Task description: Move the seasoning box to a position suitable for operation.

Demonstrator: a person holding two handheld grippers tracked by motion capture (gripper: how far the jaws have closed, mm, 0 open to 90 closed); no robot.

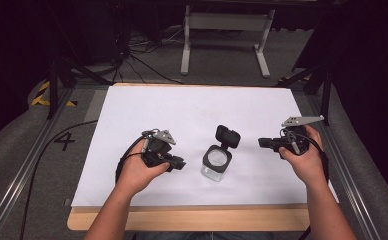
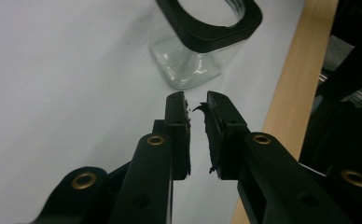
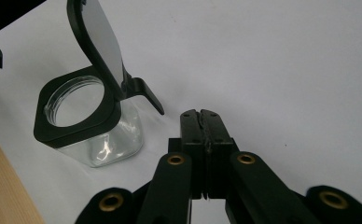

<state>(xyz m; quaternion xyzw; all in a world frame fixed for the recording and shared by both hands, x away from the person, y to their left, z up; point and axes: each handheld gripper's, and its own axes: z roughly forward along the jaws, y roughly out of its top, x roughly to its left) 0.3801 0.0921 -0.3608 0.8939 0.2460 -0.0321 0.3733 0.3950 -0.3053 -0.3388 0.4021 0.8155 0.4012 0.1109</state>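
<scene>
The white sheet (image 1: 192,115) is very bright. The room around it is dark. The close black jaws look blurry.

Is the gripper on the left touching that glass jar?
Apart. In the left gripper view, white table surface shows between the left gripper and the glass jar; the high view shows the same gap.

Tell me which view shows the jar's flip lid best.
Right gripper view: the lid stands open, hinged to the black collar of the jar, inner face plain. In the high view the lid is small, behind the mouth. The left gripper view shows collar and glass.
</scene>
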